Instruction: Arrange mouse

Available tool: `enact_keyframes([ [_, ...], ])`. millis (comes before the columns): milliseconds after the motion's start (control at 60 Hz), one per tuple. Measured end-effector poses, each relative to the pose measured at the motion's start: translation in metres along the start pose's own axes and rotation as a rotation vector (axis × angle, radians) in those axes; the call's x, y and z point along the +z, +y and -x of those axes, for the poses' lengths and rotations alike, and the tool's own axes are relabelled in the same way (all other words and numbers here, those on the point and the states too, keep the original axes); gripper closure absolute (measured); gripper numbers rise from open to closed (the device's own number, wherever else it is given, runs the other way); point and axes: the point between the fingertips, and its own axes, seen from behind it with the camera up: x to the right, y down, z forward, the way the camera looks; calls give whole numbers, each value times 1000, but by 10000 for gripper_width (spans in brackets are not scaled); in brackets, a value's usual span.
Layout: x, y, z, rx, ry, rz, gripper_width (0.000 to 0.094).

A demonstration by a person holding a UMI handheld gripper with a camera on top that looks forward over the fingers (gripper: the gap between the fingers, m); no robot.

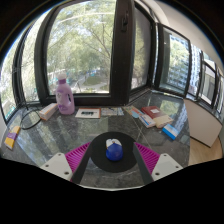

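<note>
At far left on the desk (60,135) we see a pink bottle (64,97). Near us, our gripper (113,160) stands wide open, holding nothing; the blue mouse (114,150) sits on a round black mouse pad (113,160) between its fingers, gaps either side. Far right lie boxes (160,120).

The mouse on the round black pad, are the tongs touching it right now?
Apart. The gripper view shows the mouse resting on the black pad between the open tongs, with bare pad visible on both sides between it and the pink fingers.
</note>
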Motion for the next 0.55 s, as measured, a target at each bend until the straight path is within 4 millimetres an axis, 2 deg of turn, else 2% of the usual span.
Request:
enact_keyframes([
  [150,-64,3,12,6,32,-45,84],
  [283,-107,12,22,-1,48,-71,88],
  [383,-131,16,27,-3,54,-75,83],
  [550,-150,21,27,-1,69,-86,83],
])
